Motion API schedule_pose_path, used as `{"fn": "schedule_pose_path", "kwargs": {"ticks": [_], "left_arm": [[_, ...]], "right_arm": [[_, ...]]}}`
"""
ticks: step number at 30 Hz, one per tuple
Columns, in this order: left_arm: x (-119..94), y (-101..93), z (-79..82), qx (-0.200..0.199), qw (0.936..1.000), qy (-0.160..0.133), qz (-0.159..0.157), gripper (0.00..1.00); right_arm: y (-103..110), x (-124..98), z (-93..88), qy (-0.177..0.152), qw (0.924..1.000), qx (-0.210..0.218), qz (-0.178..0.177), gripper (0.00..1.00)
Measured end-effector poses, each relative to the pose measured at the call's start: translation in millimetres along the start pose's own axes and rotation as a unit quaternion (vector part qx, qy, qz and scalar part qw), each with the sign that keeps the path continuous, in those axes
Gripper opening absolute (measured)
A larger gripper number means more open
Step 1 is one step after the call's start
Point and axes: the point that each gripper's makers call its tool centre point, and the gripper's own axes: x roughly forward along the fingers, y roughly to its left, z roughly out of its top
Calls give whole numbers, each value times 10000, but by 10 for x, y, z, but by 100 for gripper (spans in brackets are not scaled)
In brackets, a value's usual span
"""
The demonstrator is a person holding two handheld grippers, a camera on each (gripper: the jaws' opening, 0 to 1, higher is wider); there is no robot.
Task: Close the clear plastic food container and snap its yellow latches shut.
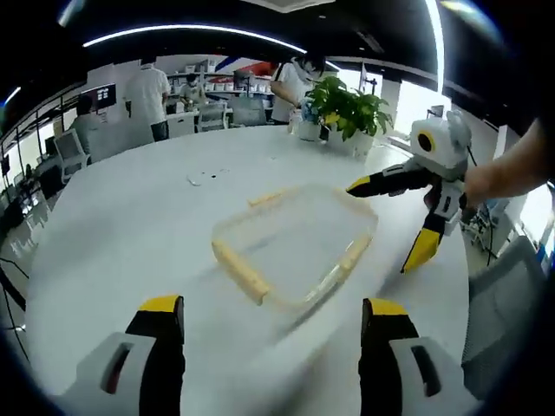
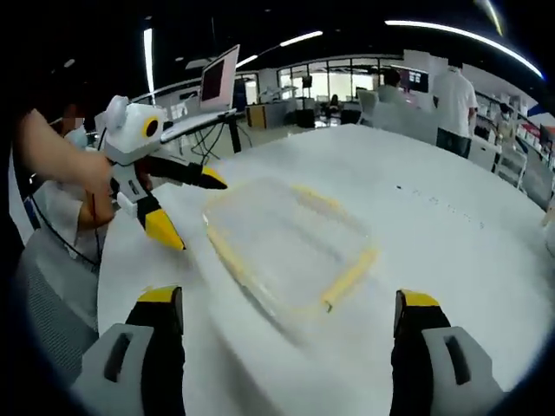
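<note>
Container (image 1: 295, 245) (blurred, no readable label) lies between both grippers' spread fingers.

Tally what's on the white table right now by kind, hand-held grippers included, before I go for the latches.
Clear plastic food container: 1
Yellow latches on it: 4, though blurred
Potted plant: 1
Hand-held grippers: 2, the left hand-held gripper and the right hand-held gripper, both open and off the container
Total: 8
</note>
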Motion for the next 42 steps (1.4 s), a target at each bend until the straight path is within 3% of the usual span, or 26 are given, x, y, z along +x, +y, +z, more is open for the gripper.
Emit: {"fn": "schedule_pose_path", "kwargs": {"ticks": [3,9,11,13,16,18,24,31,36,42], "left_arm": [[-87,-11,38,-268,9996,-90,35,80],[-285,19,63,-409,9988,-216,187,79],[-346,8,43,-649,9974,-232,191,79],[-431,9,54,-655,9970,-304,267,79],[-544,-4,55,-701,9963,-377,324,78],[-634,-16,45,-741,9956,-444,364,78],[-863,-95,-53,-847,9942,-534,403,78],[-1120,-132,-201,-1094,9906,-602,555,77],[-1187,-191,-268,-1134,9902,-574,571,75],[-1186,-301,-272,-1111,9907,-591,523,75]], "right_arm": [[17,-67,17,-26,10000,-21,-45,98],[45,-264,69,-130,9999,-9,-14,96],[73,-356,74,-150,9999,3,11,95],[80,-460,39,-52,9992,-386,-41,94],[129,-600,24,-94,9997,-245,21,94],[183,-691,6,-77,9990,-448,23,92],[266,-882,-53,-191,9996,-215,77,92],[287,-1122,-151,-346,9990,259,-113,91],[306,-1250,-255,-343,9980,497,-205,90],[341,-1302,-296,-398,9979,389,-345,85]]}}
